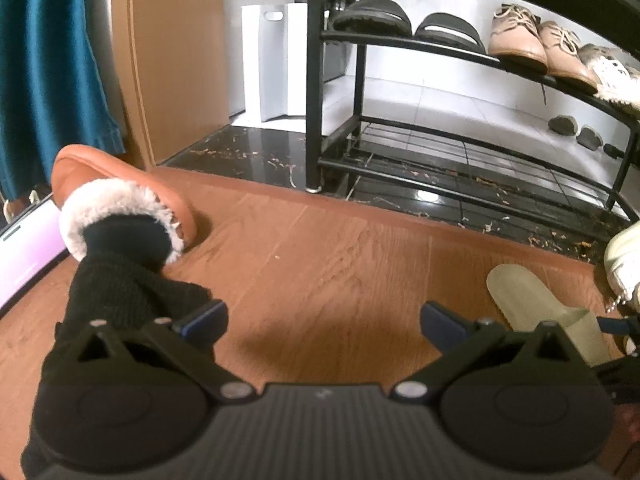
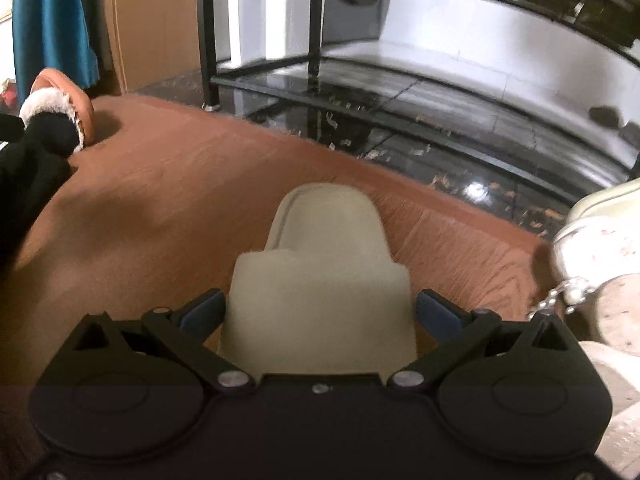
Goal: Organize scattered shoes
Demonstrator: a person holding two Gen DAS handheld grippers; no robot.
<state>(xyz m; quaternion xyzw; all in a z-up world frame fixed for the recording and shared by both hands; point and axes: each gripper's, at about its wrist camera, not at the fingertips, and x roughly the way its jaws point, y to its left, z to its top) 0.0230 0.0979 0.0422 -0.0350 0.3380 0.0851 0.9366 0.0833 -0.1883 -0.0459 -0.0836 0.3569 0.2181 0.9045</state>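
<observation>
A pale green slide sandal (image 2: 320, 276) lies on the wooden floor between the fingers of my right gripper (image 2: 318, 314), which is open around its strap. The jaws stand either side, apart from it. The same sandal shows at the right of the left wrist view (image 1: 540, 308). My left gripper (image 1: 322, 322) is open and empty above bare floor. A black shoe rack (image 1: 440, 44) stands ahead, with black slides (image 1: 372, 16), beige lace-up shoes (image 1: 536, 40) and a white sneaker (image 1: 612, 74) on its upper shelf.
A person's foot in a black sock wears an orange fur-lined slipper (image 1: 120, 196) at the left. A white chunky shoe (image 2: 592, 252) with a chain sits at the right. A white paper bag (image 1: 276, 64) leans by the rack. A teal curtain (image 1: 48, 60) hangs at the left.
</observation>
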